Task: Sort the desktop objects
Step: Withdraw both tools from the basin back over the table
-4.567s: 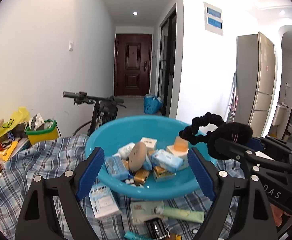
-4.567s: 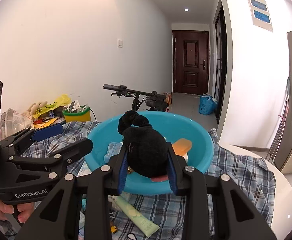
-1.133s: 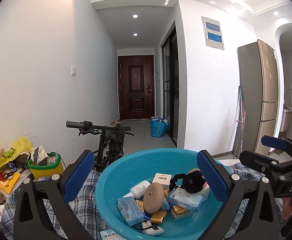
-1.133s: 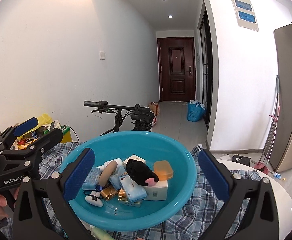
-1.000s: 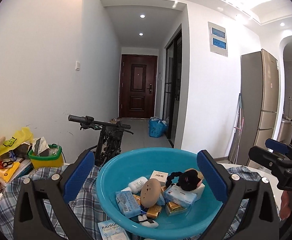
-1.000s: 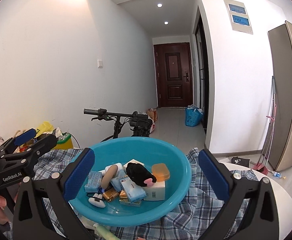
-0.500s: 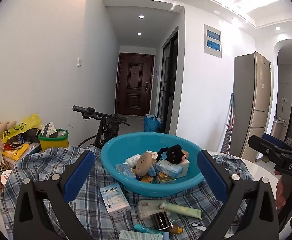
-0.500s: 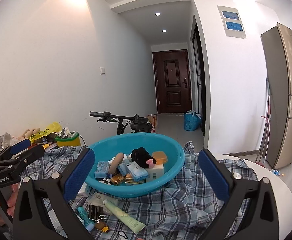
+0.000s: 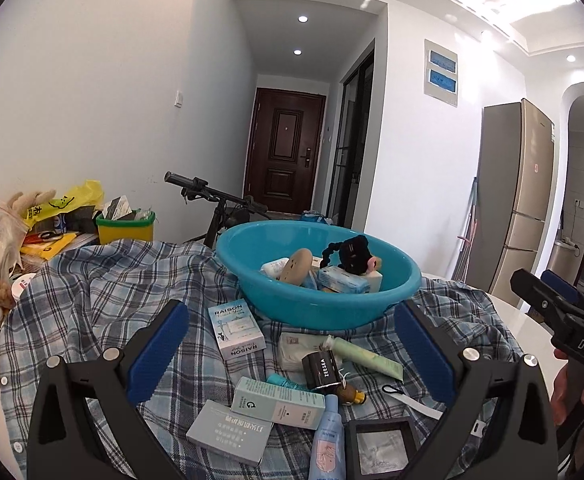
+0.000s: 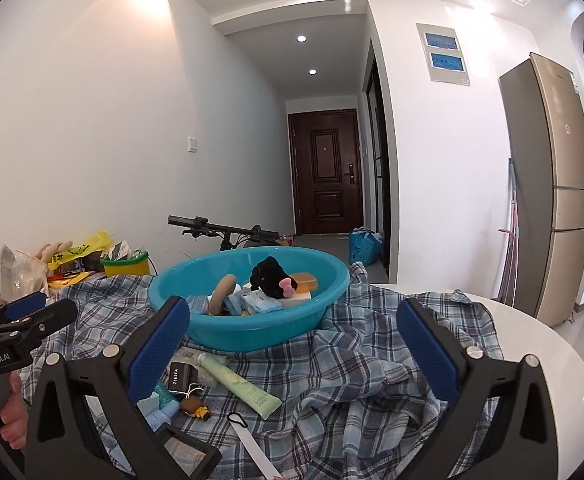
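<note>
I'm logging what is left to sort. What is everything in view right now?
basin: 1, turquoise, on the plaid cloth, holding small packs
black plush toy: 1, black with a pink spot, on top of the pile in the basin
plaid cloth: 1, blue check, covering the table
RAISON box: 1, white and pale blue, on the cloth in front of the basin
green tube: 1, pale green, lying on the cloth below the basin
ZEESEA jar: 1, black, beside the tube
green bin: 1, green and yellow, far left
bicycle: 1, black, behind the table
fridge: 1, bronze, right
left tool: 1, black with blue pads, open, empty
right tool: 1, same, open, empty
</note>
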The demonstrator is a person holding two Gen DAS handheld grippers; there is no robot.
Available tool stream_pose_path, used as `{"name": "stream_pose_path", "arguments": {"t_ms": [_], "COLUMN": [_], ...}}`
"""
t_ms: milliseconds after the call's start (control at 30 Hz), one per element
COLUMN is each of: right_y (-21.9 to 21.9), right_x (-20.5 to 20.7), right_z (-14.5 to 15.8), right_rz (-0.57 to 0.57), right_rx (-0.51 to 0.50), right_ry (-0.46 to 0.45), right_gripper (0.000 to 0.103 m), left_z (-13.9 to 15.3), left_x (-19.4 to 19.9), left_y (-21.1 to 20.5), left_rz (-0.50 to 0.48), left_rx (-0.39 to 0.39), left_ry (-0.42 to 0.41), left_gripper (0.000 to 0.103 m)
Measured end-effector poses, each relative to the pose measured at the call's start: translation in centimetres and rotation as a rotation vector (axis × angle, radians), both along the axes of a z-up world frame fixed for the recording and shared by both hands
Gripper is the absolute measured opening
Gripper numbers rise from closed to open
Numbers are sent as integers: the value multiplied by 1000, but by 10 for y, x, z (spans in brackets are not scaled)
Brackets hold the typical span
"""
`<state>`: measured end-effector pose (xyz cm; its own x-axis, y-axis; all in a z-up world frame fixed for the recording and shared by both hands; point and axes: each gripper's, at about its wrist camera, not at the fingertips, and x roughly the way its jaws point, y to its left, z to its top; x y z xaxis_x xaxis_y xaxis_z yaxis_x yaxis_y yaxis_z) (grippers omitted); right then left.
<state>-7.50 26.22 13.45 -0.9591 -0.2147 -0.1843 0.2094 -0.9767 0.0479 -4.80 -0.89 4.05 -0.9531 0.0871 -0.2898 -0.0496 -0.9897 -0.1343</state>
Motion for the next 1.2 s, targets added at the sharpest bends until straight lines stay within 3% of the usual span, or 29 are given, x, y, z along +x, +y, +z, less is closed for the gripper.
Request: {"name": "stream_pose_path", "arguments": {"t_ms": [567,733,867,1200], "right_y": [-21,-24,-18,-16], "right_x": [5,-5,-21,-18], "right_z": [-39,-44,-53,-52], "right_rz": [46,73,58,17], "right_rx": [115,117,84,79], "right_ry": [25,-42,-157,-151], "right_gripper": [103,103,103,103], "left_z": [-36,-39,-41,-42], "left_x": [2,-3,-8,-8], "left_y": [-4,4,10,13], "left_rz": [80,110,102,95], "left_rx": [-30,-81,-115,-132], "left_ry": [28,8,-14,-13], "left_gripper": [103,103,103,103]}}
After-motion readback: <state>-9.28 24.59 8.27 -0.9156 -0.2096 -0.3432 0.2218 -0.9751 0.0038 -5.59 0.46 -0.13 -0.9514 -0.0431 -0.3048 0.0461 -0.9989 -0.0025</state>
